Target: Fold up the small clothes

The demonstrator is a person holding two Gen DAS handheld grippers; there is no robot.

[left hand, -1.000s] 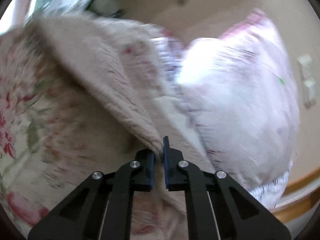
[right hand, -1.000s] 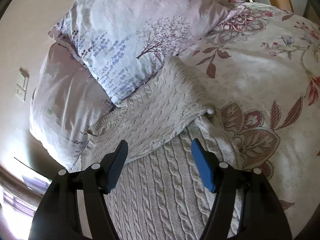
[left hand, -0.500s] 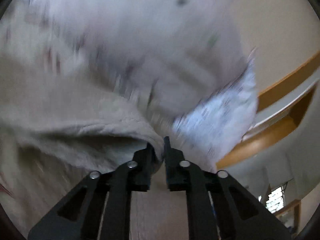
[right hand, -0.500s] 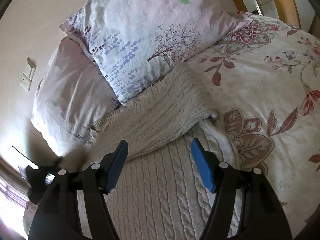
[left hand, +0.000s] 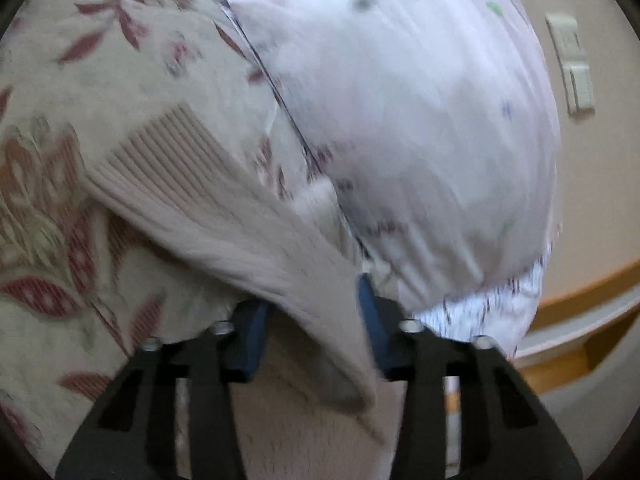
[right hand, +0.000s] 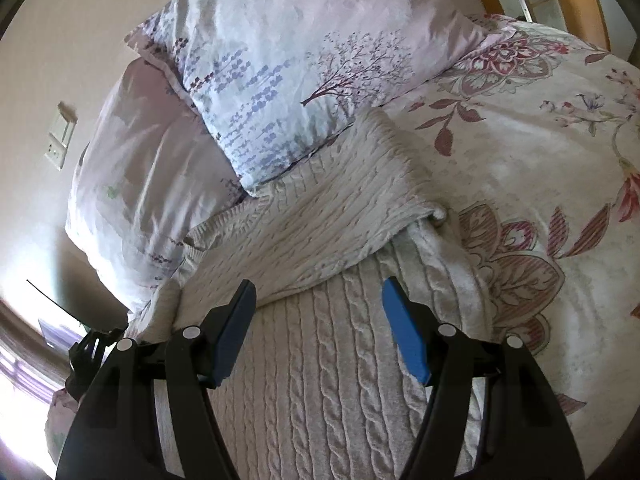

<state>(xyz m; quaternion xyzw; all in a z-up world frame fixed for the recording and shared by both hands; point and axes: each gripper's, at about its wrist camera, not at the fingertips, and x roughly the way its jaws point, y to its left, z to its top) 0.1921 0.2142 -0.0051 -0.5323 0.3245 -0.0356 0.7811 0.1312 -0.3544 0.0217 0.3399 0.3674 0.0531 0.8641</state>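
A cream cable-knit sweater [right hand: 328, 360] lies on the floral bed cover, its upper part folded over toward the pillows. In the left wrist view a sleeve of the sweater [left hand: 224, 224] with a ribbed cuff drapes between the jaws of my left gripper [left hand: 310, 316], which stand apart; the view is blurred. My right gripper [right hand: 316, 320] is open and empty, hovering over the sweater's body near the fold edge. The left gripper shows small at the sweater's far left edge in the right wrist view [right hand: 94, 344].
Two lilac printed pillows [right hand: 296, 64] lean at the head of the bed, touching the sweater's far edge. The floral bed cover [right hand: 540, 152] spreads to the right. A wooden bed frame [left hand: 580, 292] and a wall switch [right hand: 60, 136] lie beyond.
My left gripper was shut on the sweater sleeve and swung it across; its jaws now stand apart with the sleeve lying between them. The right gripper has barely moved.
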